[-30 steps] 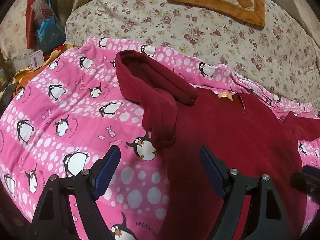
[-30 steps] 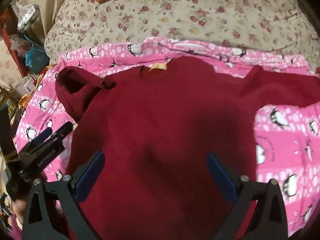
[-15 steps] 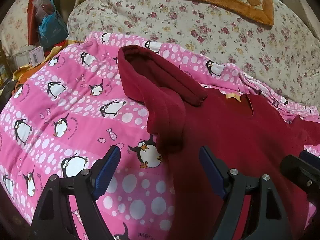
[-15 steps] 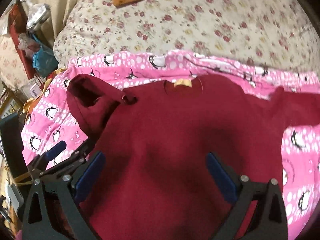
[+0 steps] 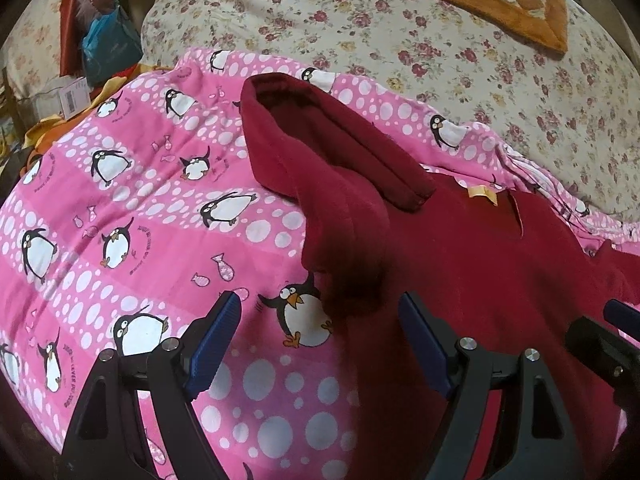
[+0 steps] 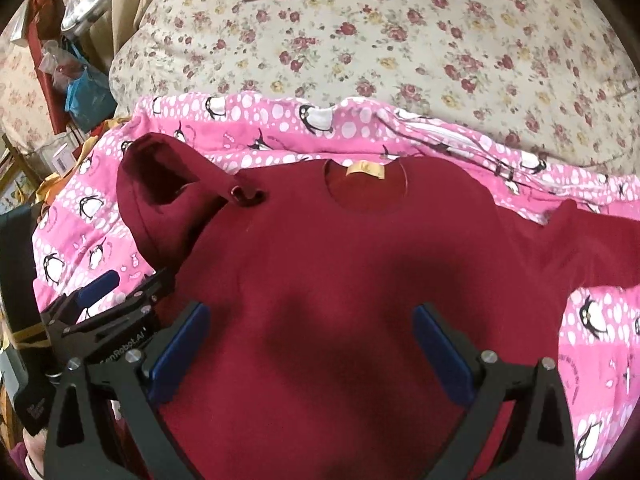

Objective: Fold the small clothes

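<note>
While the dark red long-sleeved fleece top [image 6: 340, 280] lies flat on the pink penguin-print blanket [image 5: 120, 220], collar with its yellow neck label [image 6: 365, 171] toward the top of the frame, note that its body runs away from you and both sleeves point out sideways. Your left gripper [image 5: 320, 336] is spread wide and empty, hanging over the garment's left edge, with the crumpled left sleeve [image 5: 320, 160] straight ahead of it in the centre of the left wrist view. Your right gripper [image 6: 310, 344] is likewise wide apart and holds nothing, sitting over the lower middle of the body. The right sleeve [image 6: 600, 248] stretches to the right edge of that frame, well apart from those fingers. The left gripper looks the nearer to a sleeve (the bunched one probably needs straightening before it folds inward). The floral bedspread [image 6: 400, 48] lies beyond.
</note>
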Available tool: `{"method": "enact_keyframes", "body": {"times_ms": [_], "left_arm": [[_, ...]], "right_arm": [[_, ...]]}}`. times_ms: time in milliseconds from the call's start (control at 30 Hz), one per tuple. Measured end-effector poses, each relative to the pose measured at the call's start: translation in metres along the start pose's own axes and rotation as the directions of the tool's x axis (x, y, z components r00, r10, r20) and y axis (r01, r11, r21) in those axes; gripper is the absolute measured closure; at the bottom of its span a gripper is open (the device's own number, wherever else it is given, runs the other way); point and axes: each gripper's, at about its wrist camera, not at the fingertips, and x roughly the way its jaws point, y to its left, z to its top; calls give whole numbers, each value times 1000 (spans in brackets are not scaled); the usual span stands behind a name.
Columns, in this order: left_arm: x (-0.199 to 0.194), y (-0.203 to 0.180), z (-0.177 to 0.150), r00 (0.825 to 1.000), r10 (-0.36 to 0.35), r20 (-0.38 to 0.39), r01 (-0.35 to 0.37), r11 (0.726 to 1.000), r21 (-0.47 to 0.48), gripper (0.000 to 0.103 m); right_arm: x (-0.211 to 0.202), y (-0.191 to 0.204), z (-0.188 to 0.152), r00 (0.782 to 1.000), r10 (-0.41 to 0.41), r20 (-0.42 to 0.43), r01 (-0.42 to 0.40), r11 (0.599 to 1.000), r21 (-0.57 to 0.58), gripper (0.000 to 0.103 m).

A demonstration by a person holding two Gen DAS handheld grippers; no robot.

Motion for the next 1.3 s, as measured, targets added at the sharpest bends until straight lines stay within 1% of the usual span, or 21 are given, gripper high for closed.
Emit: {"method": "enact_keyframes", "body": {"times_ms": [167,267,433,600,733,1100,1300], "left_arm": [[3,2,1,1000,4,-6,-4,1000,-7,40],[4,2,1,1000,6,-10,-6,1000,-7,40],[4,1,2,1000,1,-8,-1,1000,1,40],[5,-2,2,1000,1,-8,-1,1000,10,40],[5,-3,2,1000,0,-8,0,1000,11,40],[8,-4,1,1000,-1,-20,1,1000,7,40],[13,2,3,999,6,-35,-7,1000,-17,40]], "right_arm": [[4,2,2,1000,22,-5,-22,1000,9,1],[8,4,4,1000,25,-14,-25,1000,-4,1],[11,4,4,1000,11,-4,-11,1000,5,1],[15,-3,2,1000,-31,-2,31,998,45,1],[19,-12,1,999,-44,-13,45,996,81,1],[23,-15,1,998,-58,-30,61,992,111,1],[27,-10,5,998,-52,-39,56,994,97,1]]}}
